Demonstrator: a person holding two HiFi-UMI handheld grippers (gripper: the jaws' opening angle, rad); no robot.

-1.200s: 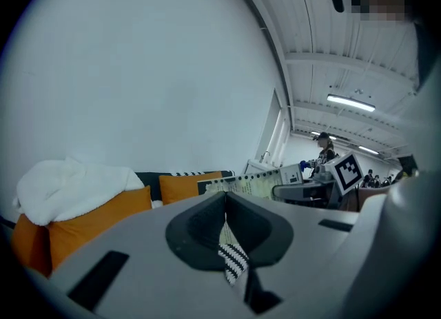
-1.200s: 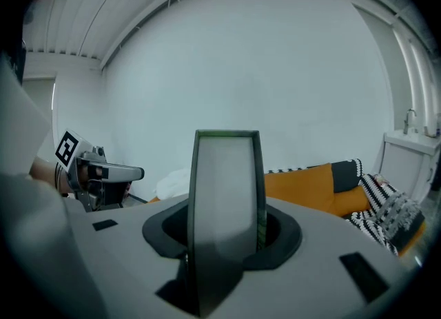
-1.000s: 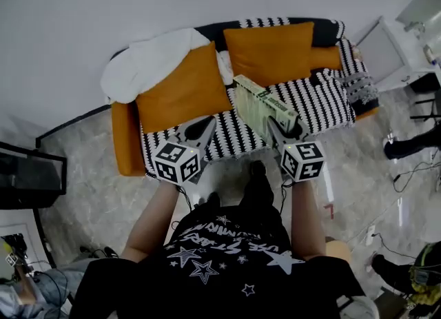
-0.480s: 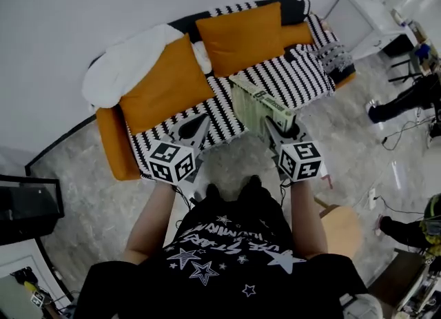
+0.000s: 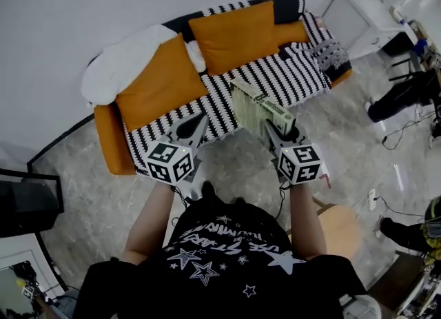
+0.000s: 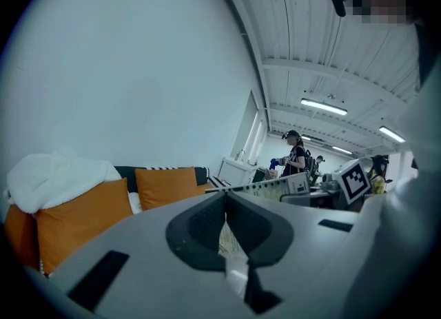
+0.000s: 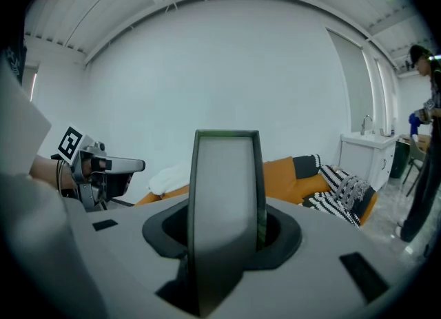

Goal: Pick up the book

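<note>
One book (image 5: 259, 107) is up in the air, just in front of the sofa (image 5: 306, 80). The right hand-held gripper (image 5: 279, 130) grips it. The left hand-held gripper (image 5: 199, 124) is closed and holds nothing.

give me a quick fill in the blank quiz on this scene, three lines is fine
The right gripper is clamped on a ___.
The left gripper has its jaws ___, with nothing between them.
Both cushions on the striped sofa are ___ in colour.
Missing words: book; shut; orange.
</note>
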